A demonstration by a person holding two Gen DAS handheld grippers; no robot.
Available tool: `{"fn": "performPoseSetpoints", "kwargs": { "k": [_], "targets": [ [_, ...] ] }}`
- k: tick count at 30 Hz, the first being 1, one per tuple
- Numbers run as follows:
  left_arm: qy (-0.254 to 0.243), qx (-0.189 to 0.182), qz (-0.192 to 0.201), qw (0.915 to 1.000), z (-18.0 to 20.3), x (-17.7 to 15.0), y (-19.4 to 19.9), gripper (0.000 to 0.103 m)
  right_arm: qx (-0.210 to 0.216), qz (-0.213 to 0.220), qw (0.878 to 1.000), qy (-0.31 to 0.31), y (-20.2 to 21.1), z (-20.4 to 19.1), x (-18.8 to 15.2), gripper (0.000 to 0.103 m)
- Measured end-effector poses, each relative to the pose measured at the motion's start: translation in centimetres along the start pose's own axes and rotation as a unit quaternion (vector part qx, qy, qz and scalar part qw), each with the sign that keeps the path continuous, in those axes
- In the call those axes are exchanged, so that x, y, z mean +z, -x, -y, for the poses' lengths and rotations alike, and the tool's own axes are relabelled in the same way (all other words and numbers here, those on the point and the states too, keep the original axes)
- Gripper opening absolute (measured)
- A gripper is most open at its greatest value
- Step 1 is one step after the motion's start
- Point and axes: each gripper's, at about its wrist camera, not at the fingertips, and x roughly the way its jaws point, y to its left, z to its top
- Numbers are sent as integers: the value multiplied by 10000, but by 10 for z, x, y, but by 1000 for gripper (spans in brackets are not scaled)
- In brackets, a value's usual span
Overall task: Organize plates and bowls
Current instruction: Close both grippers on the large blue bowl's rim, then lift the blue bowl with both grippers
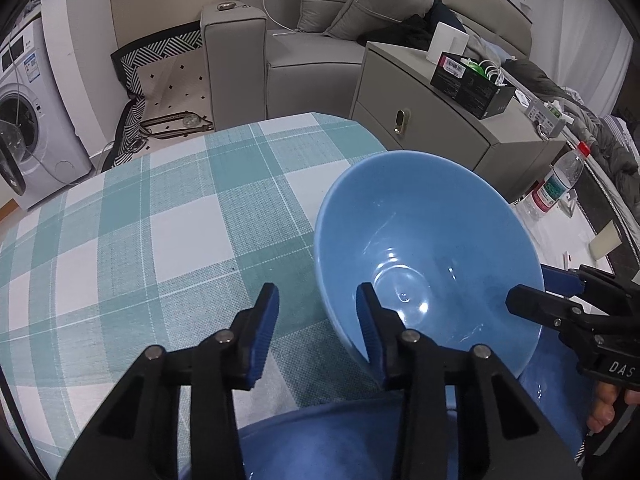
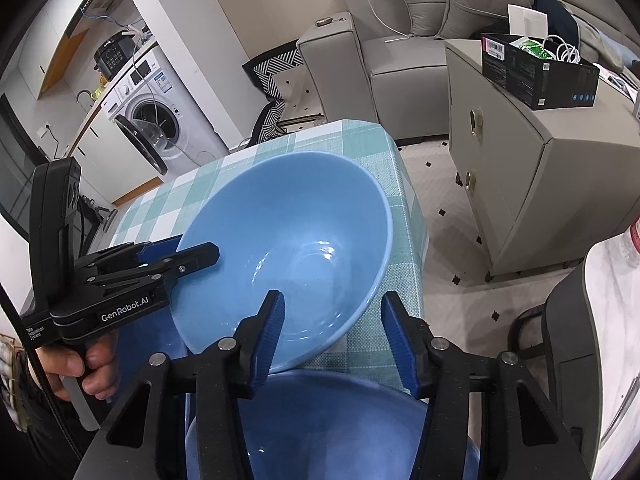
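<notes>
1. Both grippers, left gripper (image 1: 318, 320) and right gripper (image 2: 332, 328), are straddling the glossy light-blue ceramic bowl's (image 1: 428, 252) rim, half-open, not pinching yet.
2. It's sitting tilted above a darker blue dish (image 2: 320, 420) on the checked tablecloth (image 1: 160, 220).
3. Next, I'd guess: clamp evenly, lift, nest.

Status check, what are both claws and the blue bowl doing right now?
Left claw and right claw each straddle the bowl's rim, pads not visibly clamped. Light blue bowl tilted above a darker blue dish. Nothing in the way.

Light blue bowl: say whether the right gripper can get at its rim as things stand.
Likely yes. The right gripper already straddles the light blue bowl at its near rim, one finger inside, one outside. The left gripper sits at another side, out of its way.
</notes>
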Motion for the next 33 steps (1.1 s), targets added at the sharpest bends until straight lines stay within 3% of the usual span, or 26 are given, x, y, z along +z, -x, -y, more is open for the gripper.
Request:
{"fn": "performPoseSetpoints", "kwargs": {
  "k": [11,18,33],
  "targets": [
    [-320,-36,7,9995,14,-3,-1,22,-164,6,9996,209,1,-7,-1,38],
    [-440,51,56,9990,19,-4,-1,22,-310,-19,9991,278,1,-6,-3,32],
    [-483,88,200,9986,20,-5,7,21,-393,78,9986,331,4,-9,-4,32]
  ]
}}
